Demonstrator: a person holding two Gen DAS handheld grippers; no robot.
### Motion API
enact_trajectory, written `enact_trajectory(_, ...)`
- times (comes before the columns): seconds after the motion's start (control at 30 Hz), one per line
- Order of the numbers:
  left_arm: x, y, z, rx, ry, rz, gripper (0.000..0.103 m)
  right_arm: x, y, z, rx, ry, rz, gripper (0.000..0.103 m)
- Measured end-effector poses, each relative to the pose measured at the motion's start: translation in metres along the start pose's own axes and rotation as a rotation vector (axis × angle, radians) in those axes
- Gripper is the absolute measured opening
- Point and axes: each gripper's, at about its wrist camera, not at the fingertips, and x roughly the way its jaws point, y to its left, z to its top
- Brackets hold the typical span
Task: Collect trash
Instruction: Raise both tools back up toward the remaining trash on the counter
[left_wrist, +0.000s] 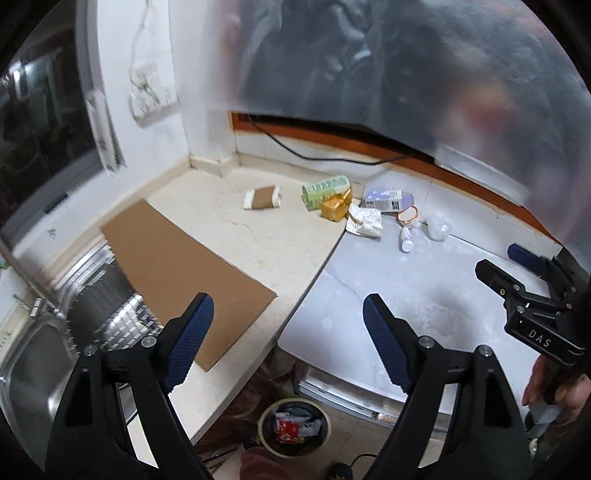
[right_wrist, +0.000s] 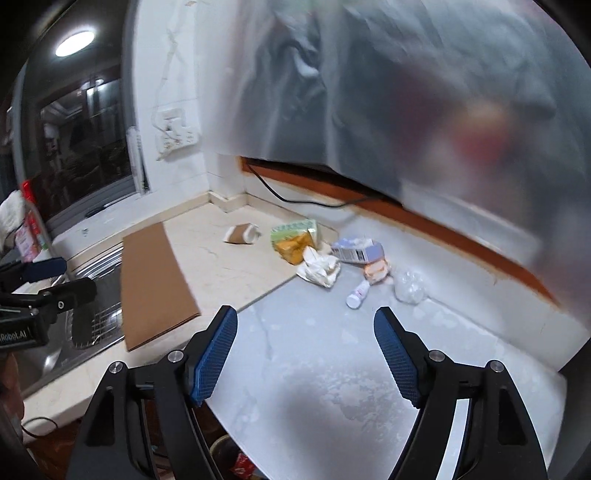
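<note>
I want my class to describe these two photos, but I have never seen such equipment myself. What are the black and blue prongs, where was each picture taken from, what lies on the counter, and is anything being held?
There is no robot here. A person holds a hand-operated two-finger gripper in each hand, with a wide-angle camera on each looking along its fingers. One picture looks out from the left gripper, the other from the right gripper. Both are open and hold nothing.

On the counter lie a cardboard sheet, a small paper sleeve, a green packet, a golden wrapper, crumpled paper, a pale carton, a small white bottle and a clear crumpled bag. A steel sink is at the left, a waste bin on the floor below. The blurred grey sheet above seems to be plastic film.
</note>
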Motion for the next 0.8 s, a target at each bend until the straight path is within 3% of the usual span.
enact_trajectory(0.27,0.079,0.02,0.035,-0.036,0.075,-0.069,0.081,0.094,-0.026,0.007,0.171,0.126,-0.003,0.078)
enact_trajectory(0.6,0.168,-0.003,0.069,0.005,0.086,-0.097,0.079,0.232,-0.029,0.049,0.237,0.196,-0.056,0.078)
enact_trajectory(0.8,0.21,-0.008,0.087,0.009,0.104,-0.114,0.079,0.324,-0.041,0.061,0.298,0.306,-0.071,0.078)
